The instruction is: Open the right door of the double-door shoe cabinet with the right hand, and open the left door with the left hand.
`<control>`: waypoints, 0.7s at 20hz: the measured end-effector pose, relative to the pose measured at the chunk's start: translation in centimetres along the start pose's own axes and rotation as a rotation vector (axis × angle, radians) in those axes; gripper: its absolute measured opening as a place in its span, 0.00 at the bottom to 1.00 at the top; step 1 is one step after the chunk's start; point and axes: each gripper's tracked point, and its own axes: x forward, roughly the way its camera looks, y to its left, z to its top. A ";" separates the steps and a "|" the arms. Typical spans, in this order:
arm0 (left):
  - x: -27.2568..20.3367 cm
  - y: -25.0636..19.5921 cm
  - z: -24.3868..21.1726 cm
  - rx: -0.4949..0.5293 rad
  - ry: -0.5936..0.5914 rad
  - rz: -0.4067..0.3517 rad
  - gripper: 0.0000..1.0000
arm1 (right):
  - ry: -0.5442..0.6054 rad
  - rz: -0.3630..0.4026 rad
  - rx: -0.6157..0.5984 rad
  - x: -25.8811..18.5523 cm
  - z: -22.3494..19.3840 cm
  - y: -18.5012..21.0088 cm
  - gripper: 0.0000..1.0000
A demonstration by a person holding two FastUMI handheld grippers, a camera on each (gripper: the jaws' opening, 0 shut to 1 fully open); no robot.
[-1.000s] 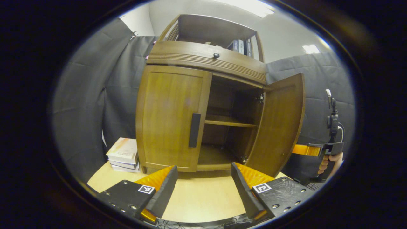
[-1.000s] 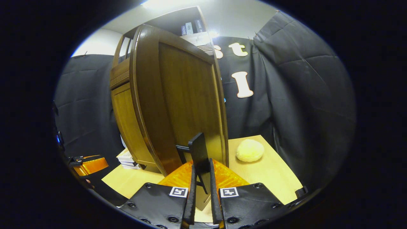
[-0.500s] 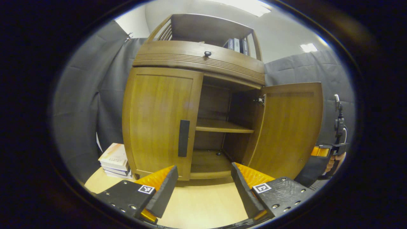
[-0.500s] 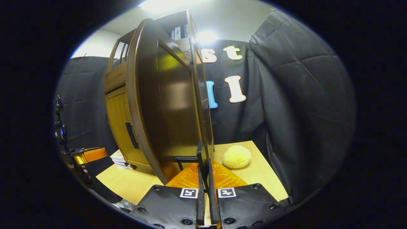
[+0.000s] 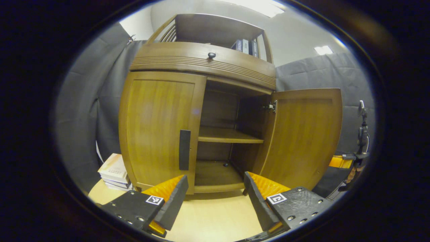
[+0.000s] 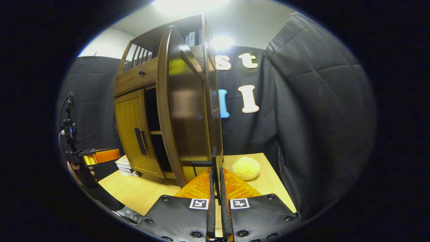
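Note:
The wooden shoe cabinet [image 5: 201, 60] stands on the table. Its left door [image 5: 158, 127] is closed, with a dark vertical handle [image 5: 184, 149]. My left gripper [image 5: 215, 196] is open, low in front of that door and short of the handle, holding nothing. The right door [image 5: 302, 134] is swung wide open, baring two inner shelves [image 5: 228, 136]. In the right gripper view the right door [image 6: 188, 111] shows edge-on. My right gripper [image 6: 216, 174] is shut on its thin dark handle [image 6: 214, 159]. The left gripper [image 6: 97, 156] and a hand show at far left.
A stack of books [image 5: 112, 171] lies left of the cabinet on the light wooden table [image 5: 215, 218]. A yellow plush ball [image 6: 246, 168] rests on the table right of the open door. More books [image 5: 245, 47] stand on the top shelf. Black cloth walls surround the booth.
The right door has swung further open with my right gripper on its handle. My left gripper has drawn closer to the cabinet, staying open.

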 end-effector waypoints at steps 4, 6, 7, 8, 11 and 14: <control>-0.2 0.9 1.0 0.004 -0.029 0.007 0.96 | -0.028 -0.063 -0.021 -3.1 0.4 0.2 0.16; 0.0 2.0 1.7 0.019 -0.049 0.023 0.96 | -0.052 -0.089 -0.042 -4.4 0.7 0.8 0.19; 0.2 2.7 2.2 0.023 -0.060 0.036 0.96 | -0.064 -0.097 -0.051 -5.1 1.1 1.3 0.19; 0.6 3.5 2.8 0.024 -0.070 0.048 0.96 | -0.069 -0.100 -0.055 -5.7 1.2 2.0 0.16; 1.4 5.8 4.6 0.020 -0.101 0.079 0.96 | -0.071 -0.087 -0.054 -7.1 1.3 4.3 0.54; 3.1 7.2 6.4 0.041 -0.126 0.100 0.96 | -0.070 -0.120 -0.054 -7.2 1.2 5.4 0.86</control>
